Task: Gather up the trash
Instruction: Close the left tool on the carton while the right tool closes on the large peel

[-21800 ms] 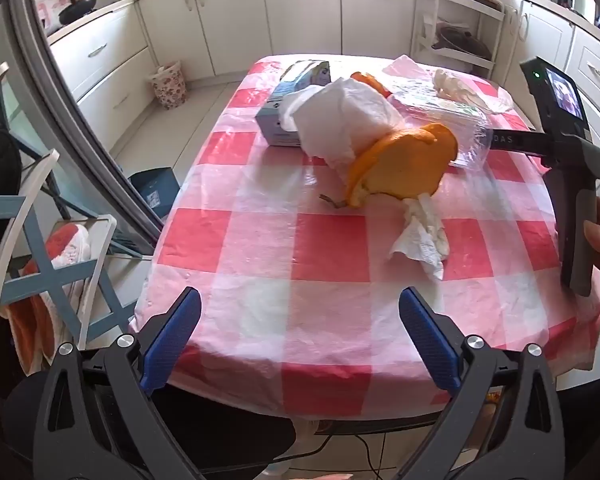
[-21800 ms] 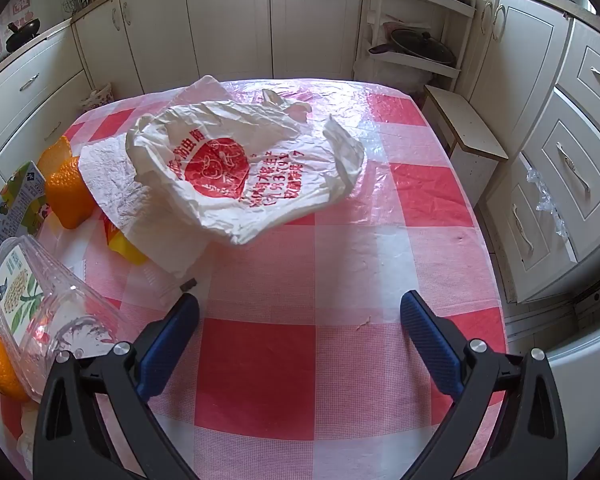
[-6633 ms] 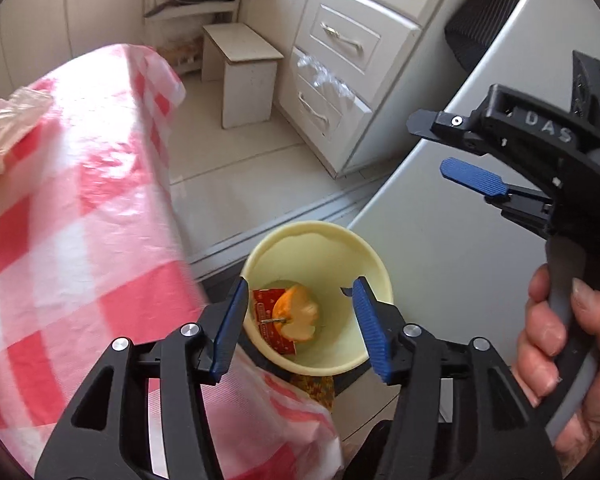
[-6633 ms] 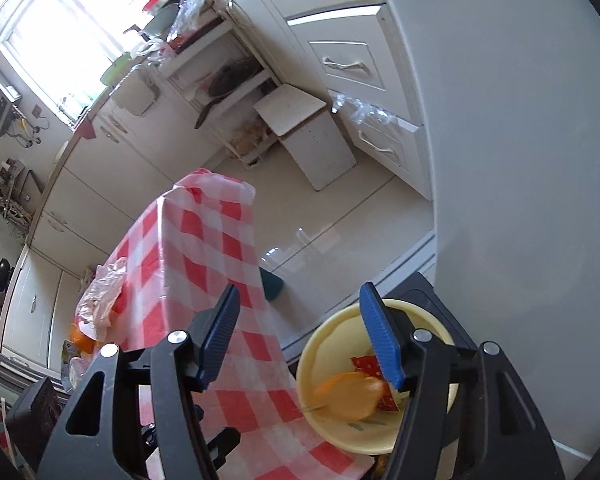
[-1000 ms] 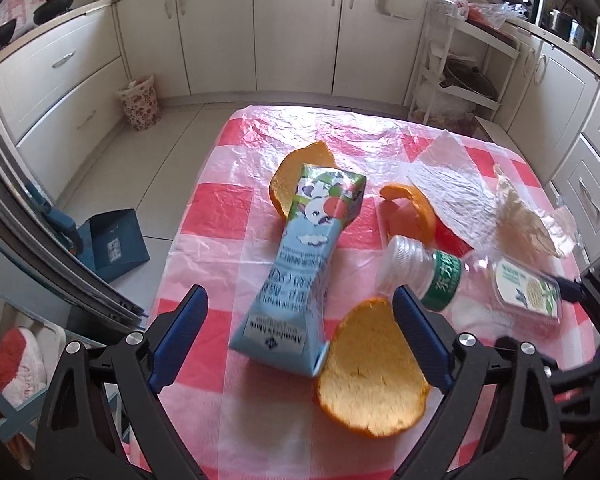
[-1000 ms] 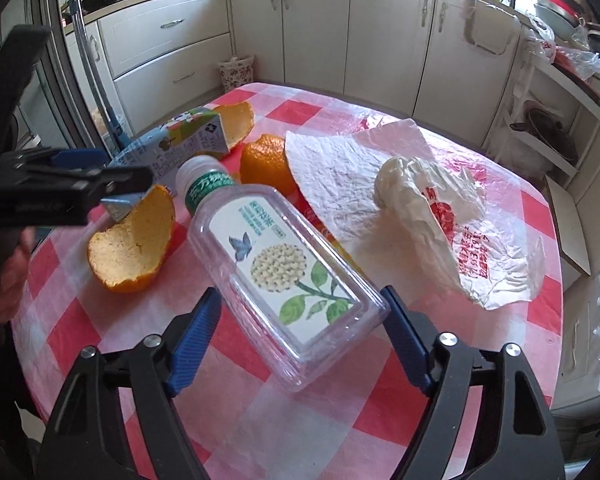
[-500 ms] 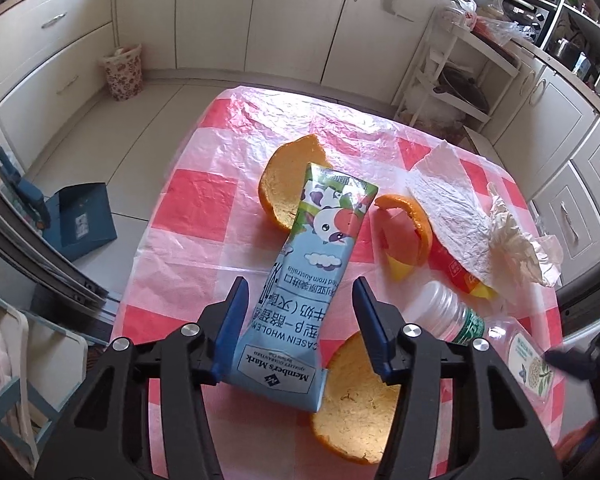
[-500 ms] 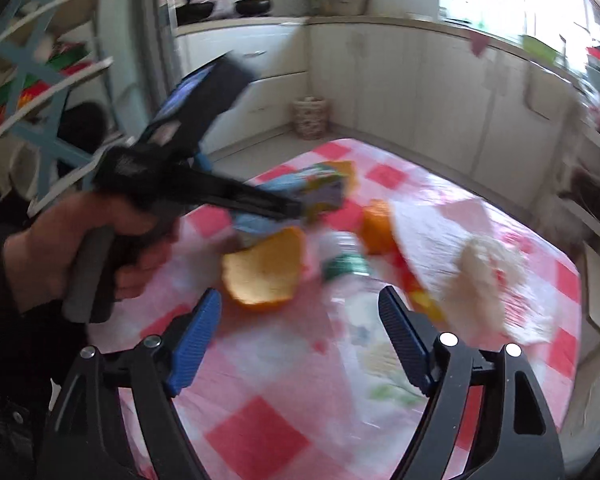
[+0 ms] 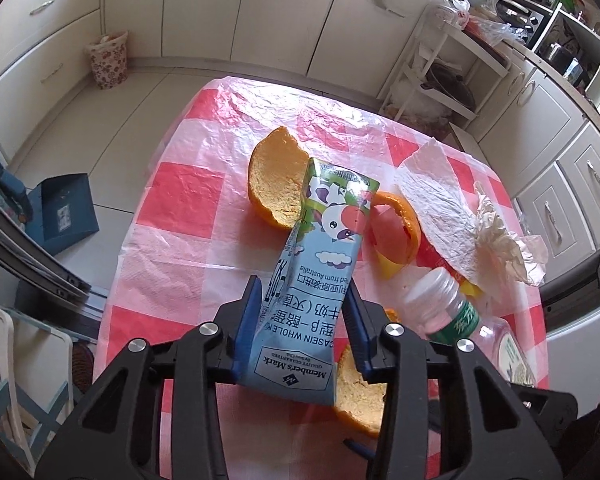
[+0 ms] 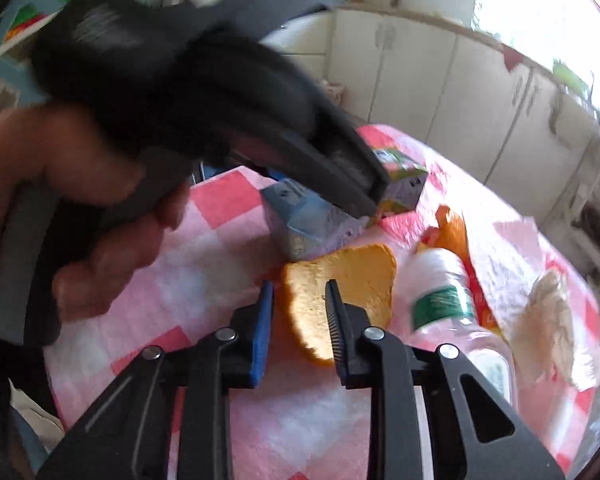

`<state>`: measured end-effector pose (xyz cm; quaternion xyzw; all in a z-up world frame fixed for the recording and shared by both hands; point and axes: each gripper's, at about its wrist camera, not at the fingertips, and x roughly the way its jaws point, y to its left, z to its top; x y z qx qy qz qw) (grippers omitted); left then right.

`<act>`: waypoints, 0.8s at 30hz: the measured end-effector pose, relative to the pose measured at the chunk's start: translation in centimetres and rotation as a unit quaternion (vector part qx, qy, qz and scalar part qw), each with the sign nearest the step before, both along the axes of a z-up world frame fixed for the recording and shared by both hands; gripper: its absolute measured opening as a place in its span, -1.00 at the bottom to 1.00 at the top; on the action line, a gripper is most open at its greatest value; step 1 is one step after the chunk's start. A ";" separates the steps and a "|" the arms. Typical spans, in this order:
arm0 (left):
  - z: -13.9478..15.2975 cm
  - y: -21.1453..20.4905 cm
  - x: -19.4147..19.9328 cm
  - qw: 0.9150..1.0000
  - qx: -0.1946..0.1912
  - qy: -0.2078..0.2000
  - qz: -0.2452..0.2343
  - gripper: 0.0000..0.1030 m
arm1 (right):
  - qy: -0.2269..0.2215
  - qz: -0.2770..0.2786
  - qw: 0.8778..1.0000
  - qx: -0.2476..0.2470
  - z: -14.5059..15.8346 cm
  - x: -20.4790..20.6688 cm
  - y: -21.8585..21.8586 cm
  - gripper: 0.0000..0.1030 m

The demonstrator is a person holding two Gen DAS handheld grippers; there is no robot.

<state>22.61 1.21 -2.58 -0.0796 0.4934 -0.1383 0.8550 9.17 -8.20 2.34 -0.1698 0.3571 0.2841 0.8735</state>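
A blue milk carton (image 9: 320,248) lies on the red-checked table (image 9: 180,200). My left gripper (image 9: 302,282) has both pads against its sides, and the jaws are still closing. In the right wrist view that gripper is a blurred black shape (image 10: 220,100) over the carton (image 10: 320,220). My right gripper (image 10: 299,284) straddles the rim of an orange peel half (image 10: 352,280). Its jaws are closing, with a thin gap left at the left pad. A clear plastic bottle (image 10: 444,292) lies just right of the peel.
More peels (image 9: 276,184) (image 9: 400,224), a paper sheet (image 9: 432,200) and a crumpled plastic bag (image 9: 504,244) lie further back on the table. A blue dustpan (image 9: 60,208) and a floral bin (image 9: 108,60) stand on the floor to the left. A person's hand (image 10: 80,200) holds the left gripper.
My left jaws have narrowed from wide apart onto the carton's sides. My right gripper has swung left from the bottle to the peel half, and its jaws have narrowed sharply.
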 end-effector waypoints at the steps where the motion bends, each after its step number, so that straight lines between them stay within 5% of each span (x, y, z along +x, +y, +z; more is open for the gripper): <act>1: 0.0 0.1 0.0 1.000 -0.003 0.001 -0.002 -0.26 | -0.008 0.009 1.000 -0.003 0.1 -0.4 0.3 -0.41; 7: 0.1 0.0 -0.3 1.000 -0.006 0.003 -0.012 -0.27 | 0.013 0.013 1.000 0.001 -0.7 0.8 0.8 -0.36; 10: 0.0 0.1 -0.2 1.000 -0.006 0.006 -0.013 -0.30 | 0.027 0.006 1.000 -0.011 -1.1 1.6 0.6 -0.86; 15: -0.1 -0.1 -0.2 1.000 -0.004 0.004 -0.017 -0.32 | 0.047 0.007 0.999 -0.007 -0.5 1.3 -0.5 -0.88; 24: -0.1 0.0 -0.8 1.000 0.000 -0.007 -0.022 -0.42 | 0.100 -0.004 0.992 0.079 2.1 -1.6 -5.2 -0.88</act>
